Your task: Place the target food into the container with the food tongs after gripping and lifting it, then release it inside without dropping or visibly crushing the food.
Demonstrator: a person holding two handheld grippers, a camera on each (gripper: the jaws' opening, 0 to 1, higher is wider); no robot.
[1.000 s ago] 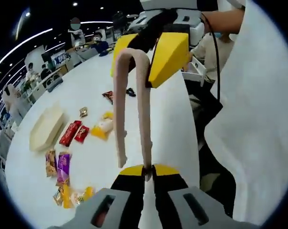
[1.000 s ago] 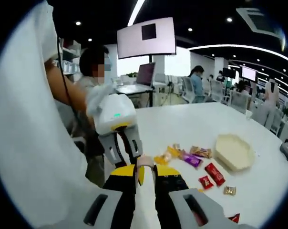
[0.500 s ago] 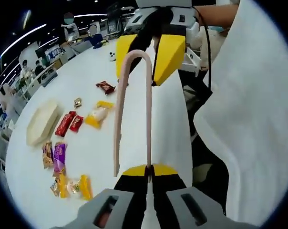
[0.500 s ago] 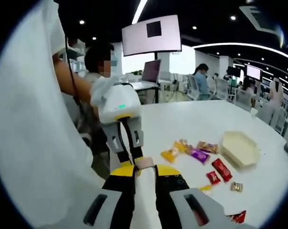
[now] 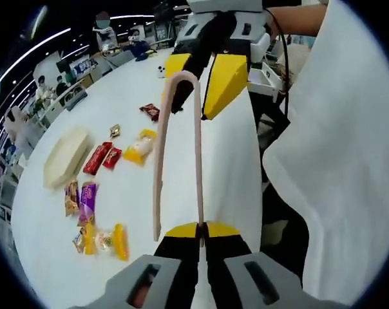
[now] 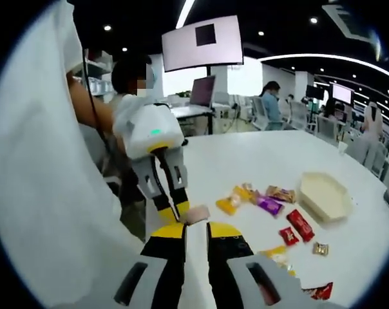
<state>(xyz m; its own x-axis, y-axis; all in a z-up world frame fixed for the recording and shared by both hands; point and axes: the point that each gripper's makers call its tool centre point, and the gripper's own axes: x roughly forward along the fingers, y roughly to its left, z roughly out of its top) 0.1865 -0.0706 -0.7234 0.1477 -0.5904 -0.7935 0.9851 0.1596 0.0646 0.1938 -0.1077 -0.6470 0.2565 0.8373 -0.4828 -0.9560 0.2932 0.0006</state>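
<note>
While I'm clamping the tongs [image 5: 178, 148] w/ both grippers (arms hanging open), snacks [image 5: 94, 193] are lying mid-table, container [image 5: 64, 156] toward far edge.

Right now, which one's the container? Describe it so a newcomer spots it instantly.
On the white round table, follow the scattered snack packets to their far end. The container is the shallow cream hexagonal tray lying just beyond the red packets: the sole plain, empty, unwrapped item.
</note>
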